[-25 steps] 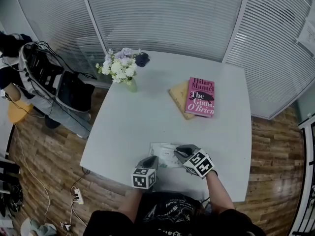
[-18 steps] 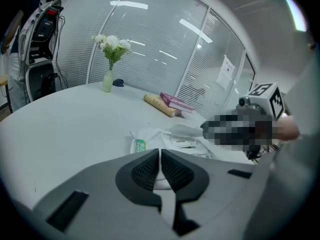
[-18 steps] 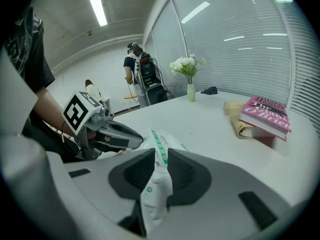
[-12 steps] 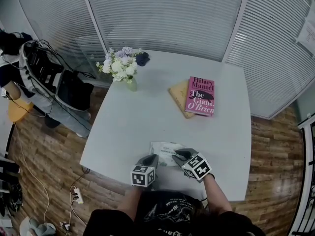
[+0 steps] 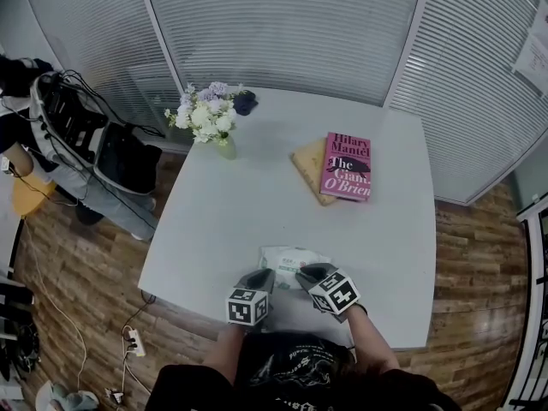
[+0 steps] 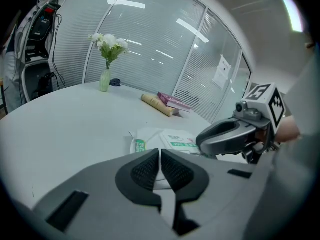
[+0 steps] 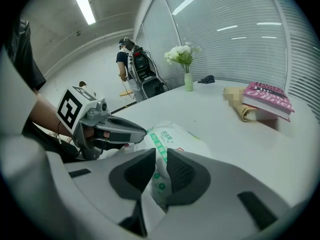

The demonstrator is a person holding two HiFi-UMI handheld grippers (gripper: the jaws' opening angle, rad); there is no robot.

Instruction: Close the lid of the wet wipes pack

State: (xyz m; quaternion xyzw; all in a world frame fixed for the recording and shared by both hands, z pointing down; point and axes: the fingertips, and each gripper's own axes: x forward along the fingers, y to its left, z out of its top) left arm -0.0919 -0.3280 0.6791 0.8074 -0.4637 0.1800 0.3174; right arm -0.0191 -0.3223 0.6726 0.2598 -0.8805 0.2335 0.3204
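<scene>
Wet wipes pack (image 5: 287, 259): I count one, white with green print. It lies flat on the counter (image 5: 257, 195) at lower centre of the head view, near the front edge. I cannot make out how its lid stands.
Grippers: two, both at the pack's near side, their tips close together.
Left gripper (image 5: 264, 277): it sits at the pack's lower-left edge. In its own view I see the jaws drawn together to a hairline slit, and I cannot tell whether any wrapper is caught there.
Right gripper (image 5: 301, 272): it lies over the pack's lower-right part. Its jaws have just been closing and stand a narrow gap apart. The pack's printed end shows in that gap, and I see no pad clamped on it.
Marker cubes (image 5: 247, 306): two, one on each gripper, lowest in the head view.
Books: two, stacked right of centre. A pink book (image 5: 346, 166) lies on a tan book (image 5: 306, 163), which sticks out at the left.
Vase (image 5: 225, 149): one, holding white and lilac flowers (image 5: 205, 114), at the counter's upper left.
Dark thing (image 5: 245, 103): one, small, just right of the flowers at the far edge.
Sheet (image 5: 535, 58): one, on the glass wall at upper right.
Person (image 7: 123, 64): one, standing beyond the counter, upper left of the right gripper view.
</scene>
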